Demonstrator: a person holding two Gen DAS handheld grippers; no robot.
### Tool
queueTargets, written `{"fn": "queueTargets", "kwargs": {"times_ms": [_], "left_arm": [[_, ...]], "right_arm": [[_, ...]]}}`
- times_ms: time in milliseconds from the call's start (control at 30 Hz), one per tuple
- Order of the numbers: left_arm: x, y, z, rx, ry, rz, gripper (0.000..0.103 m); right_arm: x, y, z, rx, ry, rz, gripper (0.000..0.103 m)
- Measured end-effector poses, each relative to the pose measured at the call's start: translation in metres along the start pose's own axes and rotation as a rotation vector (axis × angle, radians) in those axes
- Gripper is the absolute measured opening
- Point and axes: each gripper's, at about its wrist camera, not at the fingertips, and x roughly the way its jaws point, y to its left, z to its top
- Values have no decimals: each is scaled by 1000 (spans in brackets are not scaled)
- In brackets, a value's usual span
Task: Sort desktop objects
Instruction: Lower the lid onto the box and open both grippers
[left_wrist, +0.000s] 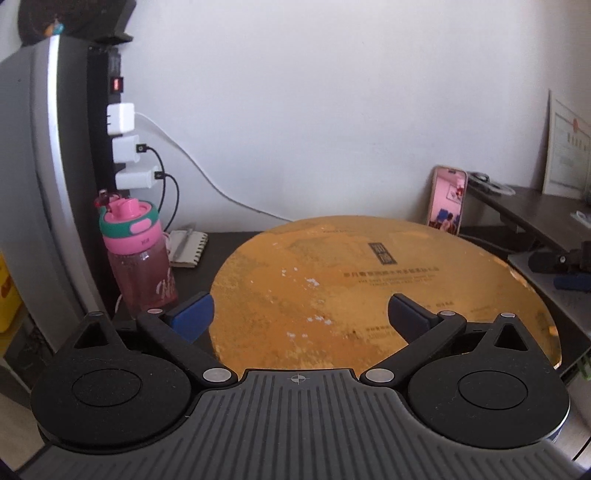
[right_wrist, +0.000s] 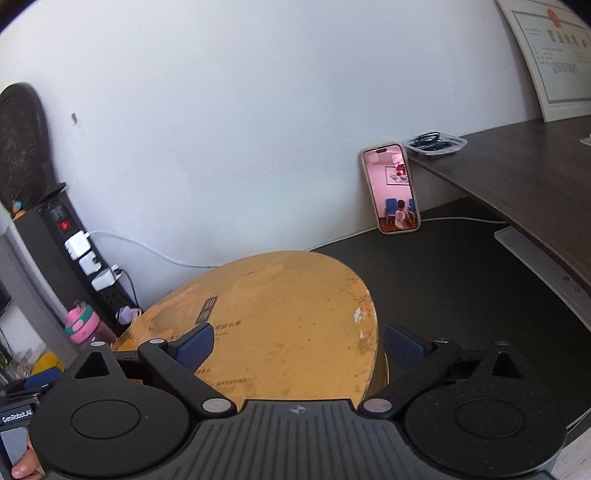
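A round gold-orange lid or tin (left_wrist: 369, 288) with worn print lies on the dark desk (left_wrist: 229, 243); it also shows in the right wrist view (right_wrist: 280, 317). A pink water bottle (left_wrist: 138, 254) with a green and pink cap stands at the left, also in the right wrist view (right_wrist: 81, 326). A small spiral notebook (left_wrist: 188, 248) lies behind it. A phone (right_wrist: 392, 188) in a pink case leans on the wall. My left gripper (left_wrist: 301, 315) is open and empty above the tin's near edge. My right gripper (right_wrist: 299, 345) is open and empty, its jaws standing either side of the tin's right part.
A black power strip (left_wrist: 110, 122) with white chargers (left_wrist: 123, 147) and cables stands upright at the left. A raised dark shelf (right_wrist: 517, 177) at the right carries a framed certificate (right_wrist: 554, 55) and a bag of cables (right_wrist: 434, 142). The other gripper (left_wrist: 569, 266) shows at the right.
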Motion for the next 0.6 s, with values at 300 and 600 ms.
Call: {"fn": "queueTargets", "kwargs": {"times_ms": [300, 600], "left_arm": [[-10, -33, -30, 81, 77, 137, 100], [-18, -18, -33, 18, 96, 232, 99]], "right_arm": [[-85, 39, -40, -276, -37, -72, 32], [-94, 48, -47, -326, -13, -101, 28]]}}
